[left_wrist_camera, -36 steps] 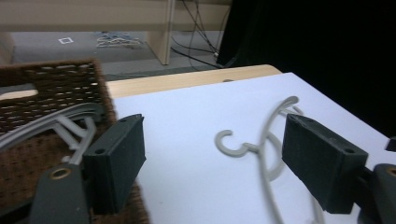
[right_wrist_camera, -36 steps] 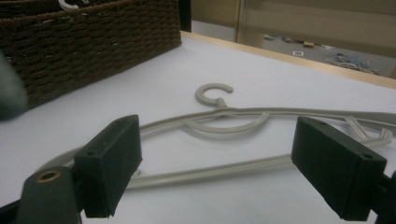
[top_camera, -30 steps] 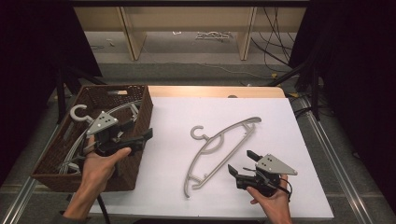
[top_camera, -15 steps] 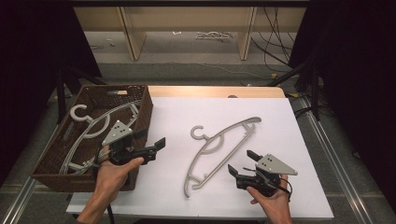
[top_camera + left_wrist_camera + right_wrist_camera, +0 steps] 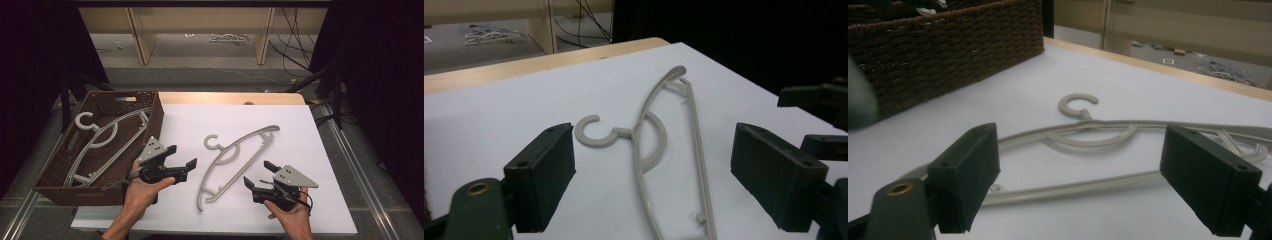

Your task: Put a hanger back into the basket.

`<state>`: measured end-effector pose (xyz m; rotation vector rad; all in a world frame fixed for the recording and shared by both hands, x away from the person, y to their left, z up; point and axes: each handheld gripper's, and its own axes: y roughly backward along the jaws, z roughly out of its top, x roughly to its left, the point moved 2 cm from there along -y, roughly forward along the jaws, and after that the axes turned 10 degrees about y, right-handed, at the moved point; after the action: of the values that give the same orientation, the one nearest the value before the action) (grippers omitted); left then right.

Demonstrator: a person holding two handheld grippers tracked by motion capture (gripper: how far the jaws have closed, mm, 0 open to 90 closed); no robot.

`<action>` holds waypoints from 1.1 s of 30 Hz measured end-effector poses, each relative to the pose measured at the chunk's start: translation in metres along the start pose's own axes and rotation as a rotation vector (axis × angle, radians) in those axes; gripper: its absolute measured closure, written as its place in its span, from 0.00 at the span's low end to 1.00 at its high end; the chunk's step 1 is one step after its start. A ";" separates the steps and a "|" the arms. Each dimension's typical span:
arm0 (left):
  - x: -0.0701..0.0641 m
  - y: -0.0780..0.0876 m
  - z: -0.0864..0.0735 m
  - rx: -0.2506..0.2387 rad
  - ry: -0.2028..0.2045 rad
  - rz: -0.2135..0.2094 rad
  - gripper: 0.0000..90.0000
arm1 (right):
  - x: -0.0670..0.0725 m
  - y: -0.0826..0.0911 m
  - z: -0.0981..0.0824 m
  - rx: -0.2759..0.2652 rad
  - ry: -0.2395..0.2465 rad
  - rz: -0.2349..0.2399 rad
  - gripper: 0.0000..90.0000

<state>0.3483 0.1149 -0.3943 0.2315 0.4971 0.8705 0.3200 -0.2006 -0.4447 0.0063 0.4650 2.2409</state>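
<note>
Hanger [image 5: 235, 157] lies flat on the white sheet, hook toward 11 o'clock, between left gripper [image 5: 181, 162] at 9 and right gripper [image 5: 254, 173] at 5, both spread wide and empty; best to pinch its thin bar squarely before lifting toward the basket [image 5: 155, 112].

Left tongs [image 5: 181, 162] jaws wide apart, held low; right tongs [image 5: 257, 174] likewise agape, hand beneath.

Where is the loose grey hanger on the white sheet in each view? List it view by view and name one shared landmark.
High view: the hanger lies mid-table, between the two grippers.
Left gripper view: the hanger lies ahead, between the open jaws, hook to the left.
Right gripper view: the hanger lies crosswise beyond the open jaws.
Shared landmark: its hook.
</note>
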 end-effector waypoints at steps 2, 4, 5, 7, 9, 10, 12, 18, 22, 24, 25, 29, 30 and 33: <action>-0.003 -0.011 -0.005 0.029 -0.014 0.003 0.20 | 0.001 0.000 0.001 0.005 0.005 -0.003 0.19; -0.004 -0.014 -0.007 0.042 -0.017 0.001 0.20 | 0.001 0.000 0.001 0.010 0.005 0.001 0.19; -0.004 -0.018 -0.008 0.059 -0.034 0.000 0.20 | 0.001 0.000 0.000 0.016 0.004 0.005 0.19; -0.004 -0.031 -0.012 0.101 -0.039 0.002 0.20 | 0.001 0.000 0.000 0.013 0.005 0.005 0.19; -0.004 -0.036 -0.013 0.116 -0.041 0.007 0.20 | 0.001 -0.001 0.000 0.009 0.005 0.003 0.19; -0.002 -0.039 -0.014 0.139 -0.061 0.009 0.20 | 0.001 -0.001 0.000 0.009 0.005 0.003 0.19; -0.003 -0.048 -0.016 0.139 -0.048 0.012 0.20 | 0.001 0.000 0.000 0.016 0.006 0.005 0.19; 0.001 -0.063 -0.019 0.192 -0.069 0.031 0.20 | 0.001 0.000 0.000 0.009 0.006 0.004 0.19; 0.000 -0.073 -0.023 0.215 -0.074 0.024 0.20 | 0.001 0.000 0.000 0.018 0.009 -0.001 0.19; -0.001 -0.079 -0.025 0.235 -0.081 0.021 0.21 | 0.001 0.000 0.001 0.010 0.007 -0.004 0.19; -0.001 -0.082 -0.025 0.249 -0.085 0.020 0.21 | 0.002 0.000 0.001 0.009 0.006 -0.004 0.19; -0.001 -0.095 -0.029 0.311 -0.103 0.014 0.22 | 0.002 0.000 0.000 0.010 0.006 -0.002 0.19; -0.001 -0.095 -0.029 0.311 -0.103 0.014 0.22 | 0.002 0.000 0.000 0.010 0.006 -0.002 0.19; 0.001 -0.107 -0.031 0.333 -0.116 0.038 0.24 | 0.002 0.000 0.000 0.020 0.001 0.012 0.19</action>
<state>0.4053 0.0480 -0.4633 0.5941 0.5288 0.8031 0.3188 -0.1995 -0.4447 0.0179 0.4891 2.2477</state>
